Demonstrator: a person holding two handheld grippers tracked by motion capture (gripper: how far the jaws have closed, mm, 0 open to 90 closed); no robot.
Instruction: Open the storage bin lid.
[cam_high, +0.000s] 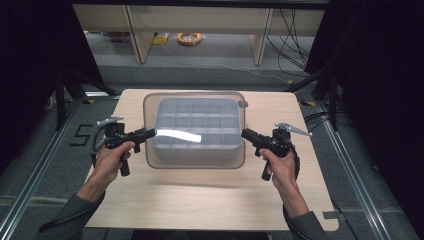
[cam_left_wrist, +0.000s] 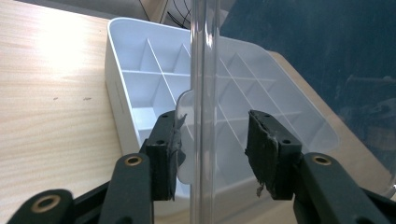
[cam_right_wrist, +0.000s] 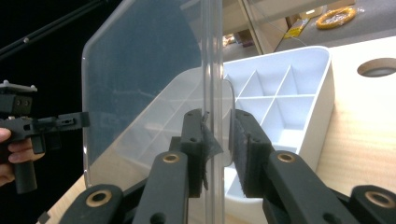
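Although the clear lid (cam_high: 195, 162) looks large, it is probably light, because it is thin transparent plastic, and it seems stiff enough to keep its shape when it is held from two sides. It lies over the white divided tray (cam_high: 196, 127), which stands near the middle of the wooden table (cam_high: 200, 200), and its rim reaches a little beyond the tray on every side. The left gripper (cam_high: 150, 133) is at the left edge of the lid; in the left gripper view its jaws stand apart, with the edge of the lid (cam_left_wrist: 203, 70) between them and a clear gap on the right side, so it does not clamp yet. The right gripper (cam_high: 246, 133) is at the opposite edge; in the right gripper view its pads (cam_right_wrist: 243, 140) are close on both sides of the lid edge (cam_right_wrist: 212, 56) and seem to press on it, near a small rounded tab. I judge that the smooth plastic can be slippery, so the best hold is on the rim at these two opposite points, with both grippers squeezing equally. If only one side grips, the lid may tilt and slide, or push the empty tray, which also looks light.
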